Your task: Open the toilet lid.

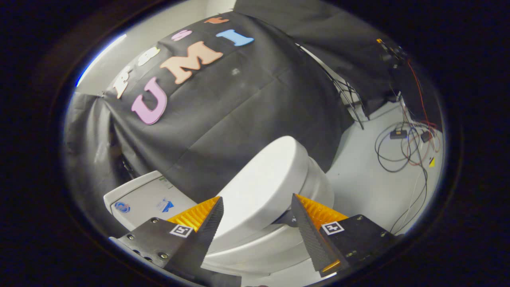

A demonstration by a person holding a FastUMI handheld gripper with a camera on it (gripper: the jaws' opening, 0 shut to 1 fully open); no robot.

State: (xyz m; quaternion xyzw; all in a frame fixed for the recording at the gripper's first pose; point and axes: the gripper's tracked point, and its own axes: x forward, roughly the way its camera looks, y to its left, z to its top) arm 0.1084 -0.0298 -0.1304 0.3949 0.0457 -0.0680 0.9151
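Fingers (217,217) of my gripper (257,203) are standing spread wide, pinching nothing, and I am looking along them at the toilet lid (267,183) lying between and just beyond the tips. It is sitting shut or nearly shut on the white toilet (255,251). I am judging it a stiff, smooth plastic shell, fairly light but slippery, swinging on a hinge at the tank (139,197) end. I am reckoning the free front rim is the place to hook under. Farther off, cables (402,151) are trailing across the floor (366,179).
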